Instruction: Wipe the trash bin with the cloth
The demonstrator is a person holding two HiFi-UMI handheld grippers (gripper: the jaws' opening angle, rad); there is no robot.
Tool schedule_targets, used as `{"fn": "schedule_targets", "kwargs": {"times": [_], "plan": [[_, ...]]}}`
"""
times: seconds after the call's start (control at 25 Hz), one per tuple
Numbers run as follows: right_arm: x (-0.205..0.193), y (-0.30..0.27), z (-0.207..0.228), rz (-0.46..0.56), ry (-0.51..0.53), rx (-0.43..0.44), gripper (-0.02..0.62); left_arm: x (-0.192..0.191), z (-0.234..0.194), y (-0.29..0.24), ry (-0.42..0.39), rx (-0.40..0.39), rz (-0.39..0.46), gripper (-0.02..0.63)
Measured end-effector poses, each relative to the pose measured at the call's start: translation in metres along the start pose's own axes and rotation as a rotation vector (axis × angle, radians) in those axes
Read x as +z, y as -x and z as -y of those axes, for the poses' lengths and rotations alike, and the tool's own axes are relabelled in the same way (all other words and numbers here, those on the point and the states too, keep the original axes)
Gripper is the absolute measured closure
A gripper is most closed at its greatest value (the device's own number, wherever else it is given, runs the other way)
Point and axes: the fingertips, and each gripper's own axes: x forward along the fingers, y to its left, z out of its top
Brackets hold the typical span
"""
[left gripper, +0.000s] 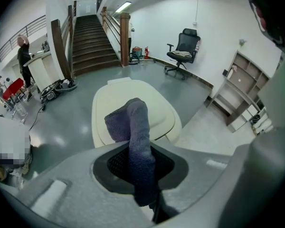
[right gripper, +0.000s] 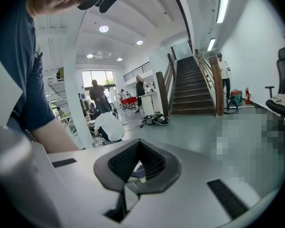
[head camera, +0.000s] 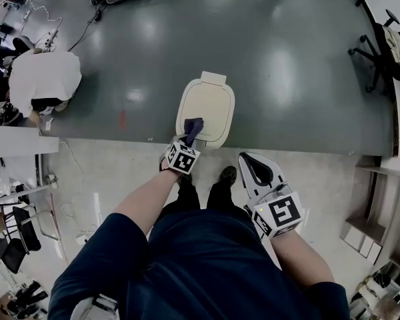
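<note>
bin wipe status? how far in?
Done: the cloth is clamped in the left gripper. In hand: it hangs over the closed lid of the trash bin; contact can't be told. Left: the wiping itself, lid and sides. The right gripper is shut, empty, off the bin.

No legible text or numbers anywhere, seemingly too blurred.
</note>
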Motion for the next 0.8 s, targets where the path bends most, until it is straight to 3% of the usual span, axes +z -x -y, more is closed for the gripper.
{"fn": "schedule_targets", "kwargs": {"times": [0.36, 0.48, 0.64, 0.8], "plan": [[-0.002, 0.018, 0.014, 0.015, -0.027, -0.058, 0.591, 0.022, 0.083, -0.015, -0.148, -0.134, -0.029, 0.555], [-0.003, 0.028, 0.020, 0.029, -0.037, -0.078, 0.591, 0.032, 0.109, -0.014, -0.164, -0.176, -0.025, 0.555], [0.003, 0.044, 0.026, 0.052, -0.046, -0.101, 0.591, 0.058, 0.132, 0.013, -0.157, -0.227, 0.028, 0.555], [0.012, 0.052, 0.031, 0.088, -0.042, -0.118, 0.591, 0.087, 0.128, 0.054, -0.150, -0.247, 0.120, 0.555]]}}
